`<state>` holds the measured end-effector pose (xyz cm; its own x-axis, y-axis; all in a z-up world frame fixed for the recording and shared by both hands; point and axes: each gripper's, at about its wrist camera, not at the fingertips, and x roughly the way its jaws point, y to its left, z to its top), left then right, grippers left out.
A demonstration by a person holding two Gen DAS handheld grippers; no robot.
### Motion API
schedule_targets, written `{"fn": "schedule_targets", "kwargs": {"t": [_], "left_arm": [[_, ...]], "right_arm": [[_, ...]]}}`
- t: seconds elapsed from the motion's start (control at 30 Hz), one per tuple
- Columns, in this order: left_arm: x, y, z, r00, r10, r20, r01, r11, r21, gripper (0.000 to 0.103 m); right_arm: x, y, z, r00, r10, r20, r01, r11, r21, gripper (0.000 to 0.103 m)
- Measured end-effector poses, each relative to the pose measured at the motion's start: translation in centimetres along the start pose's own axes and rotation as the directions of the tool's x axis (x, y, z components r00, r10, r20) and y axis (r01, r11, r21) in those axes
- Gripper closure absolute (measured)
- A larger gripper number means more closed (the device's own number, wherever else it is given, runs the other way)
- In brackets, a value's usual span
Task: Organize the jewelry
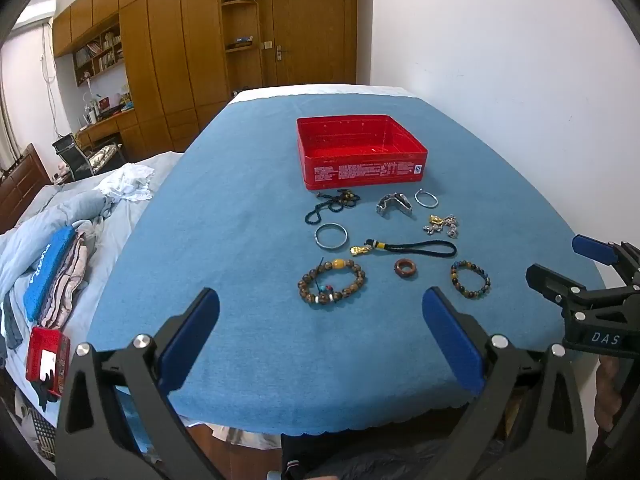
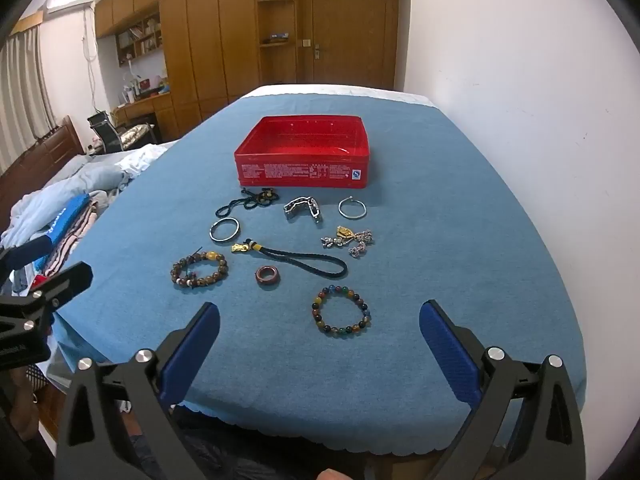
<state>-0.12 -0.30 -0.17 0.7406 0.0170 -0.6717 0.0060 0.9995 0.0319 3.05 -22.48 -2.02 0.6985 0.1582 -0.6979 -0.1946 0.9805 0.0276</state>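
— Counting what we have on the blue cloth: one red tin, lid off, at the far middle, and nine loose pieces in front of it.

— We break them down how?

— Two beaded bracelets: the brown one on the left, the multicoloured one on the right. Two plain metal bangles. One small reddish ring. One braided black cord with a gold charm. One dark beaded string just before the tin. One bent silver piece. One tangle of silver and gold charms.

— Grippers?

— Two. We see the left gripper with jaws spread wide, nothing between them, above the near cloth by the brown bracelet. The right gripper is equally wide and holds nothing, with the multicoloured bracelet lying in view between its fingers.

— Hard to read?

— We cannot count the pieces in the charm tangle. Print on the tin is too small. The cloth's near edge hides behind the gripper bodies.
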Motion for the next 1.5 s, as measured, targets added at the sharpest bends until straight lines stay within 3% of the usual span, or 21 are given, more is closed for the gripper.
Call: {"fn": "schedule_targets", "kwargs": {"t": [1.5], "left_arm": [[0.19, -0.16, 0.2, 1.0, -0.003, -0.001, 0.003, 1.0, -0.001, 0.003]], "right_arm": [[-0.14, 0.11, 0.29, 1.0, 0.0, 0.0, 0.0, 1.0, -0.002, 0.004]]}}
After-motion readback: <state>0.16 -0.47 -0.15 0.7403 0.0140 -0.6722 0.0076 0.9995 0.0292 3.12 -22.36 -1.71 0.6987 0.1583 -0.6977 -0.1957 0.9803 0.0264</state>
